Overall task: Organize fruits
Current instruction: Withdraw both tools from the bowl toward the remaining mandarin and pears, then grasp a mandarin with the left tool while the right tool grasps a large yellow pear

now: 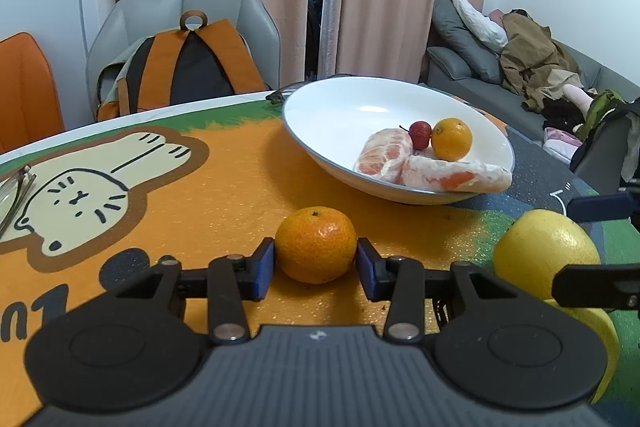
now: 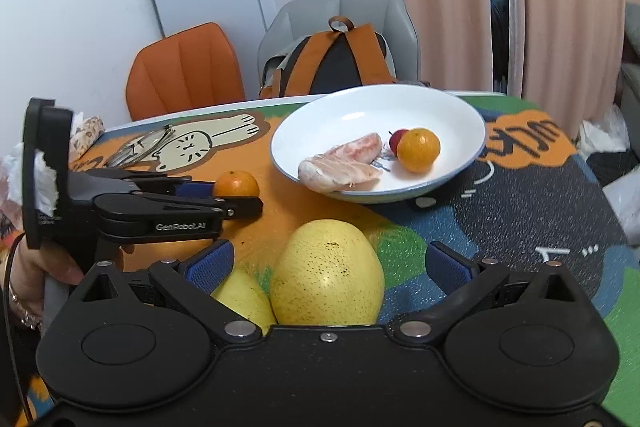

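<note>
A mandarin [image 1: 316, 245] sits on the orange table mat, and my left gripper [image 1: 316, 263] has its blue pads touching both its sides; it also shows in the right wrist view [image 2: 236, 184]. A white bowl [image 1: 332, 115] beyond it holds two peeled pomelo pieces [image 1: 452, 177], a small orange [image 1: 451, 139] and a small red fruit [image 1: 420, 133]. My right gripper [image 2: 330, 263] is open wide around a large yellow pomelo [image 2: 326, 281], pads apart from it. A second yellow pomelo piece [image 2: 244, 297] lies beside it.
Glasses [image 1: 16, 191] lie at the mat's left. A grey chair with an orange backpack [image 1: 188, 63] and an orange chair [image 1: 24, 87] stand behind the table. A sofa [image 1: 500, 83] with clothes is at the right.
</note>
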A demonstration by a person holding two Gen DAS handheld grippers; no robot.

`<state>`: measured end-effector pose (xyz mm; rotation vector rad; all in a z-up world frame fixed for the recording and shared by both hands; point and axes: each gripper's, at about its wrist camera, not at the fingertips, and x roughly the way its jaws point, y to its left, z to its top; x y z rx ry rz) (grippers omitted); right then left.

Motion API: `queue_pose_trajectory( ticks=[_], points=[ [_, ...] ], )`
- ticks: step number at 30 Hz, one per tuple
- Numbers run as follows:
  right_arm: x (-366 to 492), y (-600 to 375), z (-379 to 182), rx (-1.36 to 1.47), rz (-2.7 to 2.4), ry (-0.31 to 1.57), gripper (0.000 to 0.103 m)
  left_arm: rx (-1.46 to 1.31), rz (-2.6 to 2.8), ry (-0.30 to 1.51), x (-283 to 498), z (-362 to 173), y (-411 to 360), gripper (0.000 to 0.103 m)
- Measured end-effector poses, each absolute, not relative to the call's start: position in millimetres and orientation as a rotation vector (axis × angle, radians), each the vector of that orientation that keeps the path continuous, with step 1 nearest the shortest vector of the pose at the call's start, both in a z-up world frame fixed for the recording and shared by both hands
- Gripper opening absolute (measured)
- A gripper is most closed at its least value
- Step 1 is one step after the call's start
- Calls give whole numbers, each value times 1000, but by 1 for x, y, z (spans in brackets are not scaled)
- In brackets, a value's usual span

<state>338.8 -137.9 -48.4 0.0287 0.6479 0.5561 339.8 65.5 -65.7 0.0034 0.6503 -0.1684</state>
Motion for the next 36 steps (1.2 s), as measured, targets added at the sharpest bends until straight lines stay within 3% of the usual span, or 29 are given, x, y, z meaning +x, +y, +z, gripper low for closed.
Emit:
queue_pose_trajectory(
  ticks=[8,17,19,21,36],
  points=[
    [353,-141,-68,83,512,736,93,-22,-161,624,332,-56,74,42],
    [354,-143,-68,82,544,767,92,-46,-171,597,322,-46,76,42],
    [357,-143,-65,72,555,783,85,-46,-175,592,320,-45,75,42],
    [357,-144,-63,81,609,806,59,-43,-175,587,318,-43,74,42],
    [345,-139,-60,-39,560,754,58,-28,-188,574,311,-35,69,42]
  ],
)
